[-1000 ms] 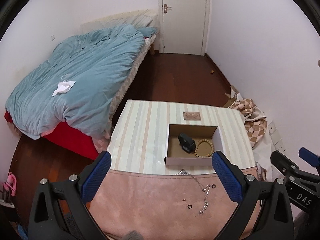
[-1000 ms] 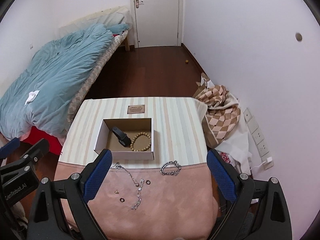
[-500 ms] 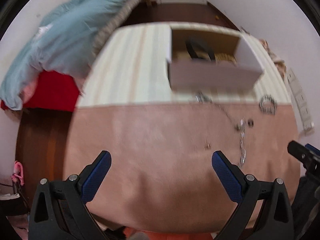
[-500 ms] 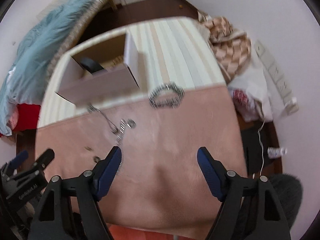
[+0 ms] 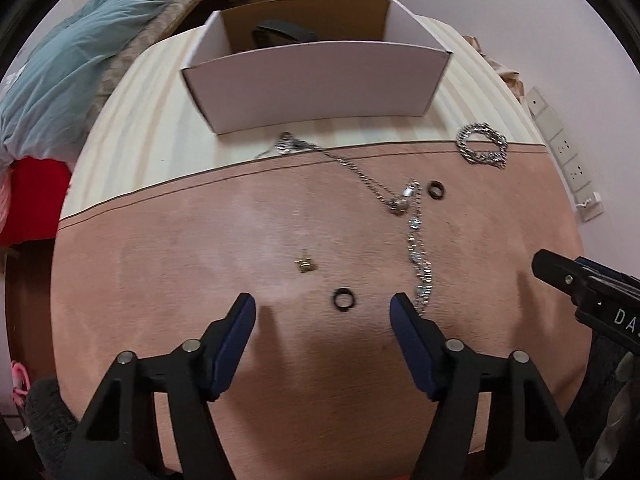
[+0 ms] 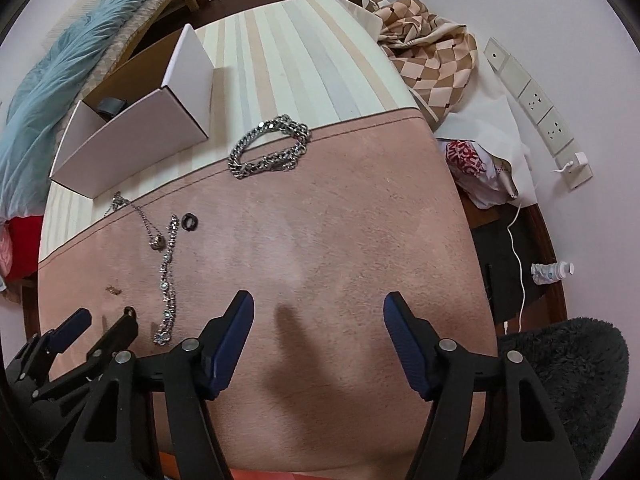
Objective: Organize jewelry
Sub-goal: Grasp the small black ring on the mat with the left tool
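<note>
Since a second ago: both your grippers have dropped from a view across the room to just above the pink cloth, and both sets of fingers have just been closing with nothing between them
Left gripper (image 5: 322,306): fingers half open and empty, pointing steeply down; the small black ring (image 5: 343,299) lies on the cloth between the tips, untouched
Gold earring (image 5: 305,265): just beyond that ring, a tiny piece
Crystal strand (image 5: 417,254): runs beside your right-hand finger, its near end almost touching the pad
Box (image 5: 316,80): open on the striped part of the worktop (image 6: 304,52), a dark item already inside; the thin necklace (image 5: 352,172) trails from its front wall down to a second black ring (image 5: 436,191)
Right gripper (image 6: 319,308): fingers fairly wide, empty, over bare cloth
Chain bracelet (image 6: 270,148): well ahead of your right fingers, on the seam between the cloth and the stripes
Risk, left: the ring is flat and thin, so closing fingers may skid it away or pinch the cloth; you could also snag the strand and drag it along
Risk, right: closing here would catch only cloth
</note>
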Motion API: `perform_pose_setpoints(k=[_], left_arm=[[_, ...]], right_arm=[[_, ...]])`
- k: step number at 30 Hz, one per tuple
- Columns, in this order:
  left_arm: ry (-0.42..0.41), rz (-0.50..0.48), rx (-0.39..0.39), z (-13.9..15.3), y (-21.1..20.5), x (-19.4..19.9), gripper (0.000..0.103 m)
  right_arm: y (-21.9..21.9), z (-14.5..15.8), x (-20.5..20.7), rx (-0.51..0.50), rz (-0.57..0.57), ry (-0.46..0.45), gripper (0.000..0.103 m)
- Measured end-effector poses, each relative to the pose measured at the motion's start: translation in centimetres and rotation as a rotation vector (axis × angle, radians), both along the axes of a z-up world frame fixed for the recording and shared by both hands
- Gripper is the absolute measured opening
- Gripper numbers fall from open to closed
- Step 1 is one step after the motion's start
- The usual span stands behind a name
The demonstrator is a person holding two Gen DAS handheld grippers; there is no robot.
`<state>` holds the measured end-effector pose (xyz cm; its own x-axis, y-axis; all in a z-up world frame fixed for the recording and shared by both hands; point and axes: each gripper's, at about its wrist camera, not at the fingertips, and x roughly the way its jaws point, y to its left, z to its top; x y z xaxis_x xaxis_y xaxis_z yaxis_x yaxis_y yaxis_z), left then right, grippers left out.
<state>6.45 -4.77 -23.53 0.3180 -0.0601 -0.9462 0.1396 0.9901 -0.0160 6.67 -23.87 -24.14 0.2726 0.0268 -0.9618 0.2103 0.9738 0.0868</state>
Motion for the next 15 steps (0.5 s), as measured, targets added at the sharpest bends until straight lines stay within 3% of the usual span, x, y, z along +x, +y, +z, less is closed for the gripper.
perform_pose_setpoints(k=[3,9,12,15], left_arm=[[0.014,-0.018,-0.008,-0.2,-0.7,0.0,0.038],[0.007,-0.046,-0.004,-0.4,-1.4,0.0,0.018],[0.002,-0.047,-0.011,-0.3,-1.5,0.1,0.01],[0.001,-0.036,-0.028,-0.2,-0.8,0.2,0.01]], right_arm=[[-0.4,-0.1,0.1,0.003,-0.01,0.003,0.069],[-0.7,-0.2,0.2,0.007,-0.018,0.0,0.066],[-0.6,-0.1,0.1,0.012,-0.013,-0.001,0.065],[-0.2,0.3,0.1,0.03,-0.006,-0.011,0.065]])
